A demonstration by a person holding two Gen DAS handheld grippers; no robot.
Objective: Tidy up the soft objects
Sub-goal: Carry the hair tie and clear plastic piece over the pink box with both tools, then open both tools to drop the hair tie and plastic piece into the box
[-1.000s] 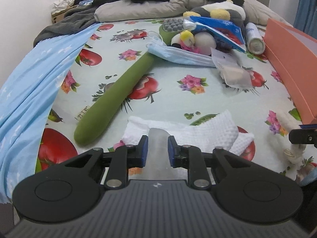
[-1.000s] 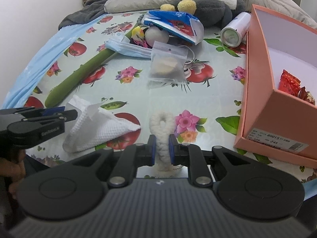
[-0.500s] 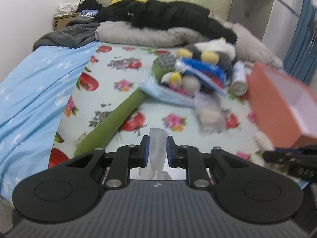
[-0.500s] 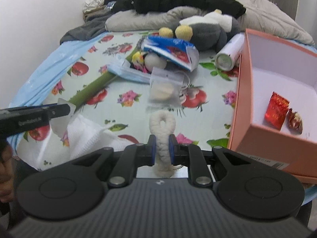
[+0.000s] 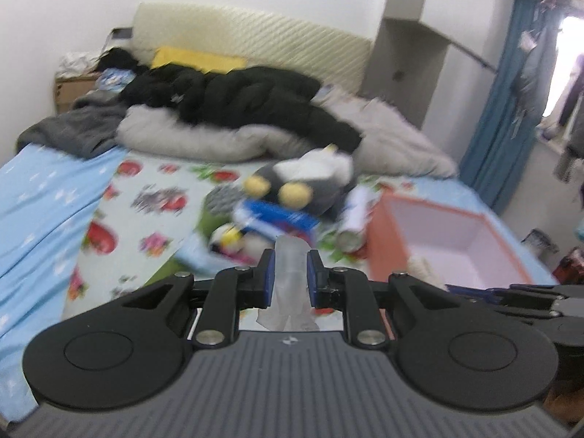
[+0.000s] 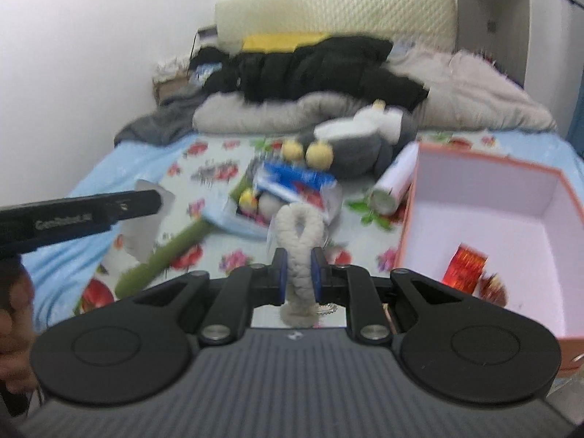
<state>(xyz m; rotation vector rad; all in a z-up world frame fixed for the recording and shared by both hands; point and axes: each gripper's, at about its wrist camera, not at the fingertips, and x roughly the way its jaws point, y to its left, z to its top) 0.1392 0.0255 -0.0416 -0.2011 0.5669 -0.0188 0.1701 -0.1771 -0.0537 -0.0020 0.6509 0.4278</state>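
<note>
Now, with left tongs (image 5: pixel 288 279) clamping the white textured cloth (image 5: pixel 290 292) and right tongs (image 6: pixel 297 273) clamping the cream braided rope loop (image 6: pixel 297 252), carry both level over the open orange cardboard box (image 6: pixel 492 197) before you let go.

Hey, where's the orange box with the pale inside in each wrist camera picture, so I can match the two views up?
Left wrist view: the orange box sits right of centre, just beyond the left gripper and its held white cloth.
Right wrist view: the orange box fills the right side, open, with red packets inside.
Shared landmark: the grey plush toy with yellow feet, behind the box's near-left corner.
</note>
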